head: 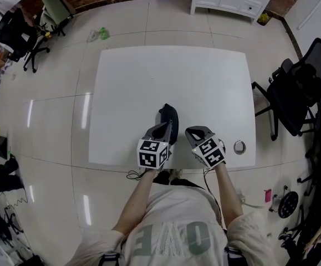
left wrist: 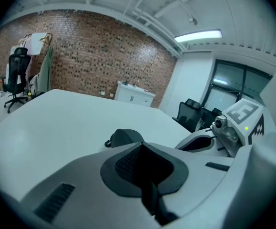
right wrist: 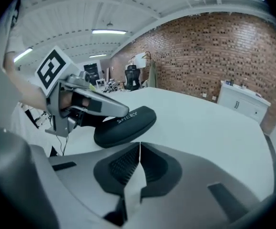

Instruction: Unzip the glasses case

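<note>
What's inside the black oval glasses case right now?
Cannot tell. The black oval glasses case lies closed on the white table, so its contents are hidden. The left gripper, jaws together, covers its near end in the head view.

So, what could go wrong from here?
The left tool and right tool are both shut and neither holds the case, so it may slide on the table when tugged. It lies near the front edge and could drop off. The right tool may knock the small metal ring beside it.
</note>
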{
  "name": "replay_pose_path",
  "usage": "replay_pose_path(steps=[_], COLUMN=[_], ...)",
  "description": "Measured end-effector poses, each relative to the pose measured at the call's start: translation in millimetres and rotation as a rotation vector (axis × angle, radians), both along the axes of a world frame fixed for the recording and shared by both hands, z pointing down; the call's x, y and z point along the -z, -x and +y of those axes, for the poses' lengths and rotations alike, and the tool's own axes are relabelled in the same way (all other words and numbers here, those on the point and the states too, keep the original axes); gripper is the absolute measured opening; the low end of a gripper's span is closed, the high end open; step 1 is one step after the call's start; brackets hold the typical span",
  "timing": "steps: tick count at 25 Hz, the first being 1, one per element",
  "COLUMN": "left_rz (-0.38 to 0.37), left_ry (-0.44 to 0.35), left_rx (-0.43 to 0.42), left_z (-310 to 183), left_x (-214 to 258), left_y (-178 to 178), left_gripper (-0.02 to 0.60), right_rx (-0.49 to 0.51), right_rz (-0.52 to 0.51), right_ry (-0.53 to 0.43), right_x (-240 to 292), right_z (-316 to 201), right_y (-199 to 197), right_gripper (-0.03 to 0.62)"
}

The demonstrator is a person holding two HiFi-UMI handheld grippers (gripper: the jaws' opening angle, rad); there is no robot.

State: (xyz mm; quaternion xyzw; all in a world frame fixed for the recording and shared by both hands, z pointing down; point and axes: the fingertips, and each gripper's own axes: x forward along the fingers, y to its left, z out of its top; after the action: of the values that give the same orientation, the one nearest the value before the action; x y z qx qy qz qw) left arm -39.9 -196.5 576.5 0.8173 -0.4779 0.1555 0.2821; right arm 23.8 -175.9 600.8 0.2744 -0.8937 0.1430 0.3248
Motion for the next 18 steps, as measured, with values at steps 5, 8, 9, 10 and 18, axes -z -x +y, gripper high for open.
replay_pose_path(steps=[5,8,9,10,18], left_rz=[0.012,0.014,0.016,0.019,0.030], left_ry=[0.008,0.008,0.008,0.009,0.013], left_rx=[-0.003,-0.002,-0.002,-0.003,-0.001], left_z=[-0.7,-1.3,-1.4,-1.4,-1.0], left_x=[0.3,-0.3,-0.8,-1.2,-1.5], left_y=[1.8,1.0,0.3,0.0,0.3], left_gripper=[-0.008,-0.008,-0.008,-0.008,-0.008], right_rx=[0.105,0.133,0.145,0.159,0.106], right_rz=[-0.038,-0.017,0.007,0.036,0.102], right_ry=[0.107,0.095,0.075,0.054,0.021], right_x=[-17.2,-26.0,-28.1,-29.7,-31.3], right_z=[42.9,48.7,47.5,45.9,45.4], right_y=[26.3,39.4,41.5,42.7,43.6], right_gripper=[0.068,0.091,0.091,0.090,0.058])
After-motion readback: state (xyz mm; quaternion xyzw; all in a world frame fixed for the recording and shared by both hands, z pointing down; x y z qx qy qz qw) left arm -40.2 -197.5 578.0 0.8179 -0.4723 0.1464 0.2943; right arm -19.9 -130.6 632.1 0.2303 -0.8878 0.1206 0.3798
